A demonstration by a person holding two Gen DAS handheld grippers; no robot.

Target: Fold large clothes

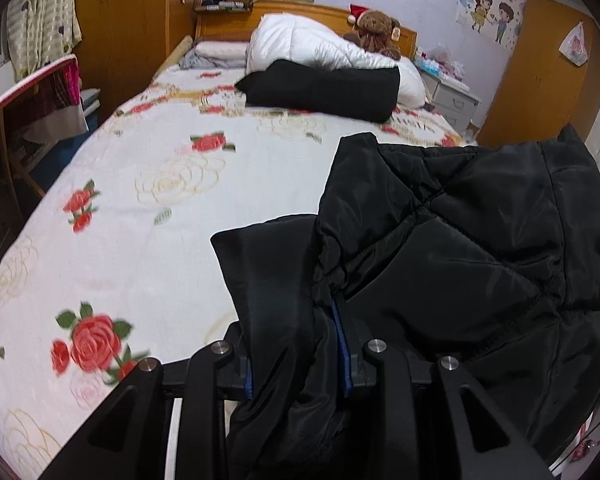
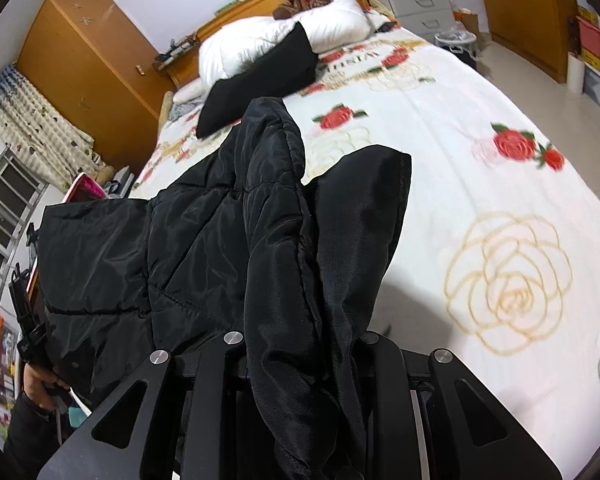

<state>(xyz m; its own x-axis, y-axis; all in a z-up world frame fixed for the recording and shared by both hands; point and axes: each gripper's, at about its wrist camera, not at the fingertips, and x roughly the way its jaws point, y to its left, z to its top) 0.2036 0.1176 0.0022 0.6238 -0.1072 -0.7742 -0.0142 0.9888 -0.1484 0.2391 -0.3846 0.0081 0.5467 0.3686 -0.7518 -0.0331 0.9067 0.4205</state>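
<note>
A large black quilted jacket hangs in the air over the foot of the bed, stretched between my two grippers. My left gripper is shut on one edge of the jacket; cloth bunches between its blue-padded fingers. My right gripper is shut on the other edge of the jacket, and the cloth drapes over its fingers and hides the tips. The left gripper and the hand holding it show at the left edge of the right wrist view.
The bed has a white cover with red roses. A folded black garment, a white duvet and a teddy bear lie near the headboard. A wardrobe and a nightstand flank the bed.
</note>
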